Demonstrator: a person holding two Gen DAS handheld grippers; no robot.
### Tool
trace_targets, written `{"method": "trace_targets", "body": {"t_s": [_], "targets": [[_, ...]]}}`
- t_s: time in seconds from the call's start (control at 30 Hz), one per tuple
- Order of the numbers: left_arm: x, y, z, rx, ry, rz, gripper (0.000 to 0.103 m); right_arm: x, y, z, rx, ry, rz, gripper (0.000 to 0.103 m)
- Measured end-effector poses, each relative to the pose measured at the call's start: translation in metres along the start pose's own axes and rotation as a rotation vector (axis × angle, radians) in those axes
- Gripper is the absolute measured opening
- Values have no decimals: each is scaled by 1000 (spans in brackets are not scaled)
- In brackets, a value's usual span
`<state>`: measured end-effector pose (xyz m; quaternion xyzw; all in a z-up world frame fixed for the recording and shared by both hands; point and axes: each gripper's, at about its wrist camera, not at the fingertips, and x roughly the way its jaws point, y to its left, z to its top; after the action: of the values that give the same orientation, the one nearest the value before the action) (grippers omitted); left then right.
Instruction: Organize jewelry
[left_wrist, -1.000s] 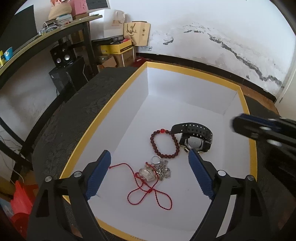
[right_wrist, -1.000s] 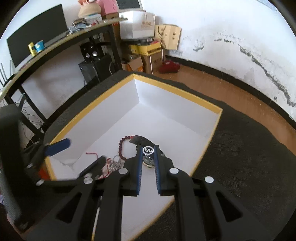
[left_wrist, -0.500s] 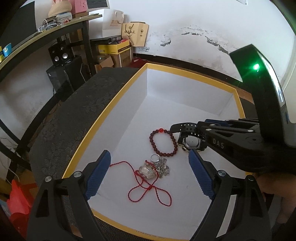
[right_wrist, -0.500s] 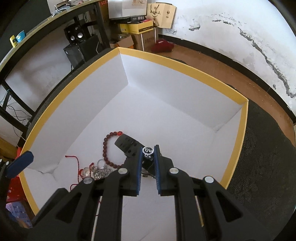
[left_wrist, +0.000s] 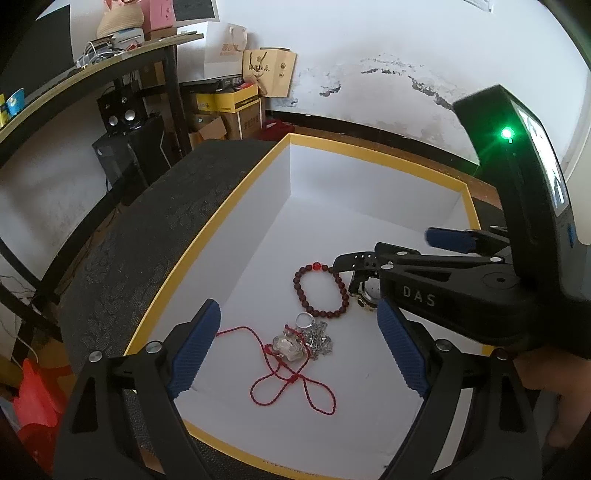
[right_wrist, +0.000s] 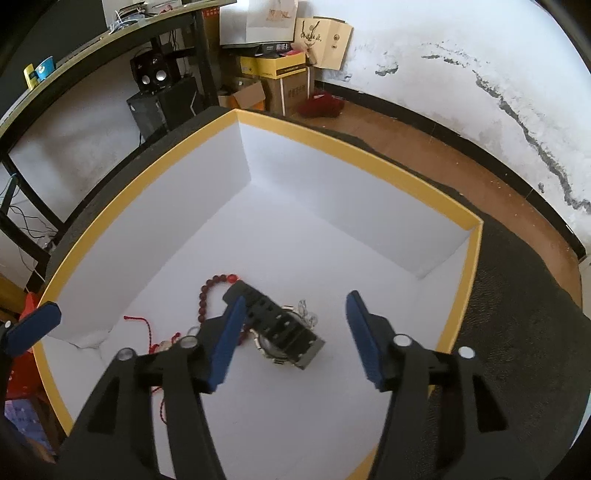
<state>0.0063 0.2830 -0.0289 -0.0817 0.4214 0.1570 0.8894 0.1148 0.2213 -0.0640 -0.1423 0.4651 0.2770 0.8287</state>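
Left wrist view: looks down and forward along the left gripper (left_wrist: 299, 354) from the near edge of the white box (left_wrist: 369, 158), close above its floor. Right wrist view: looks along the right gripper (right_wrist: 291, 339) from the box's right side, closer in. Both views share the box interior, the watch (left_wrist: 364, 282) (right_wrist: 284, 328), and the far wall.
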Motion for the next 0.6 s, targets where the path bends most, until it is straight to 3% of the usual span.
{"method": "trace_targets", "body": {"t_s": [0.13, 0.4, 0.6], "targets": [[-2, 4, 4, -18, -10, 6, 85, -10, -14, 0, 22, -29, 3, 97], [-11, -21, 6, 9, -34, -17, 86, -70, -45, -21, 53, -137, -98, 97], [-21, -64, 5, 78, -60, -58, 88, -129, -102, -75, 141, -197, -183, 97]]}}
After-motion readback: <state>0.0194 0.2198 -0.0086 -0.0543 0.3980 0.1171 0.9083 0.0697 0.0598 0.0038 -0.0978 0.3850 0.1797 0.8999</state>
